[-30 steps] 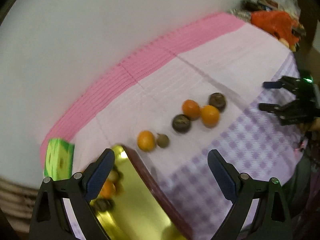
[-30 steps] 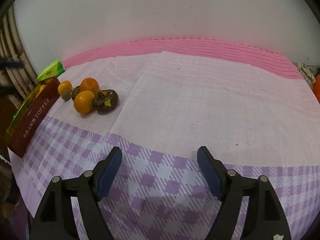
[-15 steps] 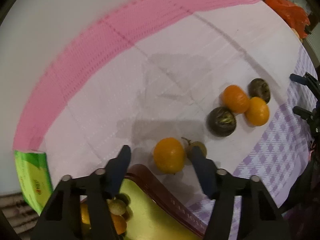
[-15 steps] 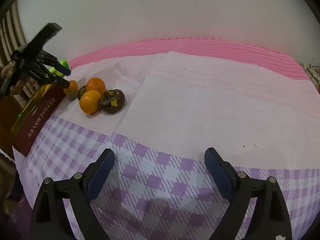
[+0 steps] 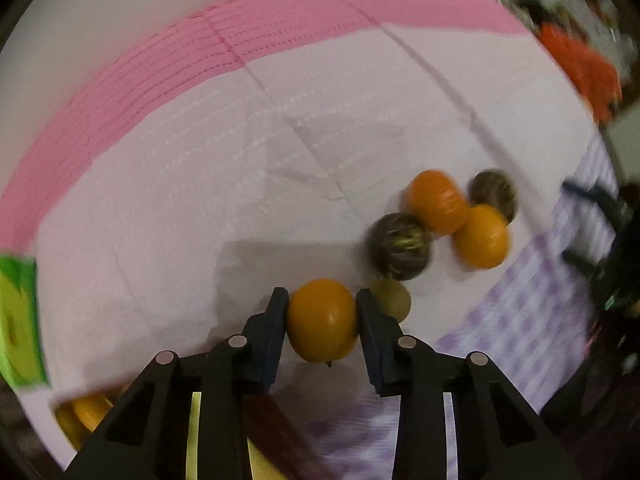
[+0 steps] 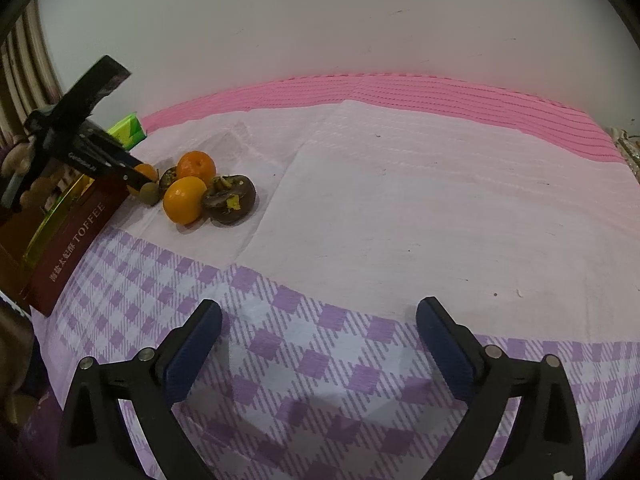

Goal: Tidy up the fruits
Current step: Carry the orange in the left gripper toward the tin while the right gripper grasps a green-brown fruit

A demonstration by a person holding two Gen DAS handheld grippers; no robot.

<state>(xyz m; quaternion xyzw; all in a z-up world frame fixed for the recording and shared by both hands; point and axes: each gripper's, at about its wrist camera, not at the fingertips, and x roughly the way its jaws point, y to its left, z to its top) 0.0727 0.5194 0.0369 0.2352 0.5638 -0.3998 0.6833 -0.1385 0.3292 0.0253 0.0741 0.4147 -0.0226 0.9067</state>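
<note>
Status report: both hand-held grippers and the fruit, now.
Left hand-held gripper shut on orange. Right hand-held gripper open, empty. Small brown fruit beside the held orange.

Left tongs (image 5: 322, 322) clamped on orange (image 5: 322, 326) on white cloth (image 5: 200, 184). Small brownish fruit (image 5: 394, 300) just beside it. Two more oranges (image 5: 438, 202), two dark fruits (image 5: 400, 246) clustered beyond.

A woven cloth (image 6: 400, 208) covers the counter; the oranges' (image 5: 322, 326) peel looks glossy, the box's (image 6: 68, 236) gold lining mirror-shiny.
</note>
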